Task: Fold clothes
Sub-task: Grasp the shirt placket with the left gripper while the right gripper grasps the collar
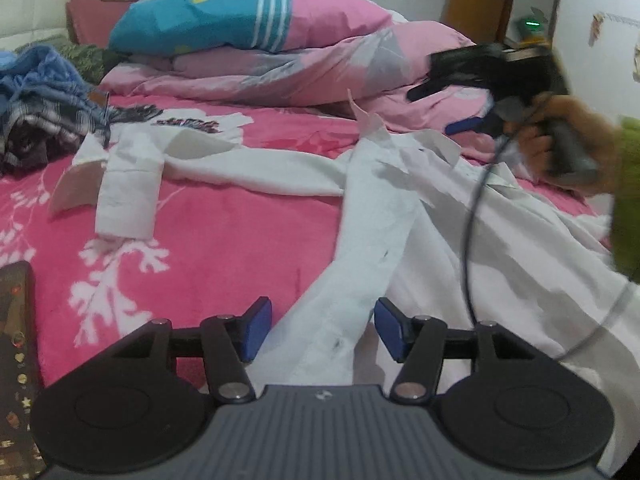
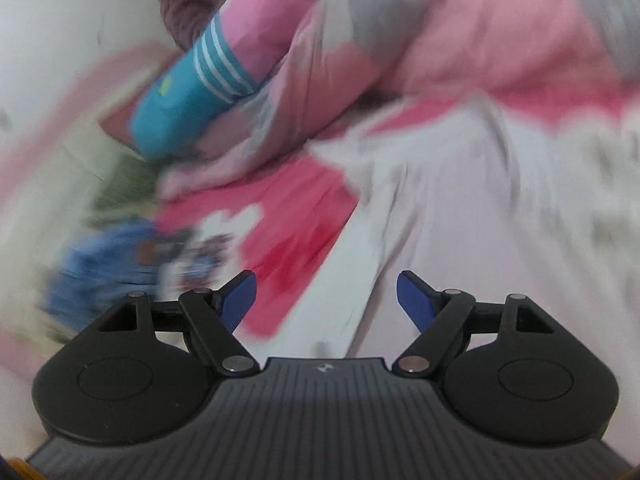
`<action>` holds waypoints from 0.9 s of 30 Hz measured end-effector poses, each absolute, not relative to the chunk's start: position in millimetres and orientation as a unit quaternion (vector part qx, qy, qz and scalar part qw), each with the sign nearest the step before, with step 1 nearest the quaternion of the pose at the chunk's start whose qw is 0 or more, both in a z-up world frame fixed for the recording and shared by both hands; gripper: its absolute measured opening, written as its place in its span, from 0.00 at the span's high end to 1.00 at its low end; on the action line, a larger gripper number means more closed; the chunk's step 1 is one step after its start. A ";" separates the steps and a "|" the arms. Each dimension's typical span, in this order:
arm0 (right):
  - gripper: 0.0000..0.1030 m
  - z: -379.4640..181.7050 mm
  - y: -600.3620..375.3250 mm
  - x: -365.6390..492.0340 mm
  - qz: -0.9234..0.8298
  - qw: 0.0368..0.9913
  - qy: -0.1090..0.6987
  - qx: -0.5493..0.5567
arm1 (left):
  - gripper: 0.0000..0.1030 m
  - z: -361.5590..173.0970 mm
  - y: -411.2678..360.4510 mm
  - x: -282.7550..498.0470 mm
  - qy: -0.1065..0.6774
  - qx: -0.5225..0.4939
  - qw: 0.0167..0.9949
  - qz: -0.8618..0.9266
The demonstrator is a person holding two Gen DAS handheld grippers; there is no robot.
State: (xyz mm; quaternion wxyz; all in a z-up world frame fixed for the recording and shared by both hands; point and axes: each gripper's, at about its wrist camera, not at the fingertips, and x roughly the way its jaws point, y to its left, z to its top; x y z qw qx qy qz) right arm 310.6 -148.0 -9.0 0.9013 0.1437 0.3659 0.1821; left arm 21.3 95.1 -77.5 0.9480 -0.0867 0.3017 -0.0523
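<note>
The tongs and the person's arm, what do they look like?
Both tongs, left and right, have blue pads on black linkage arms over a grey ribbed body. A thin dark cable hangs from the right one. The sleeve is green.

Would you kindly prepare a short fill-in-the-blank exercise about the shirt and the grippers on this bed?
1. The white button-up shirt lies spread on a pink floral ____.
2. The left gripper has its blue pads ____, either side of the shirt's edge.
3. The right gripper is held by a hand in a ____ sleeve.

Missing words: blanket; open; green
</note>
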 end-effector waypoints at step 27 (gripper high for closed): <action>0.99 -3.7 -57.0 423.8 0.180 0.929 0.323 0.016 | 0.97 -81.3 122.1 23.7 0.275 -0.174 0.943 -0.070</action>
